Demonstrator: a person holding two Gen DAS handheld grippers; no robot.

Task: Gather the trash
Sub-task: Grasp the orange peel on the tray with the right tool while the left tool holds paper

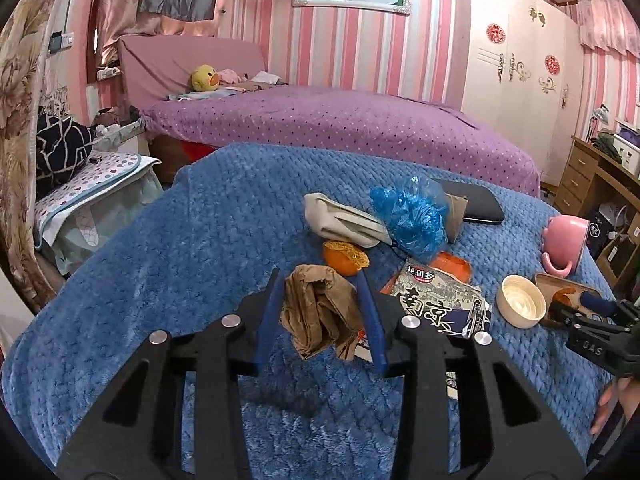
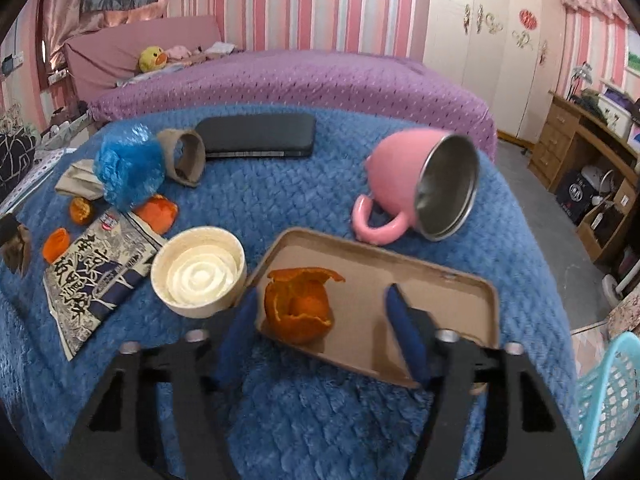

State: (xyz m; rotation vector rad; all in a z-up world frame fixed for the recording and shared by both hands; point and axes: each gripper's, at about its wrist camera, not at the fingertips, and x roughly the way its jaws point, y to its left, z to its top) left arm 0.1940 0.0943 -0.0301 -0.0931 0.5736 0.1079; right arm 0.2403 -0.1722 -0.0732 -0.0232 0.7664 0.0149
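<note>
The left hand-held gripper (image 1: 320, 312) clamps a crumpled brown paper (image 1: 318, 312) above the blue blanket (image 1: 180, 264). The right hand-held gripper (image 2: 320, 320) stands open astride the orange peel (image 2: 298, 306) in the cardboard tray (image 2: 400, 272), pads not touching it.

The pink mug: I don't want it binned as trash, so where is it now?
In the right wrist view the pink mug lies tipped on its side on the blue blanket, upper right, just beyond the cardboard tray and right of the black phone.
</note>
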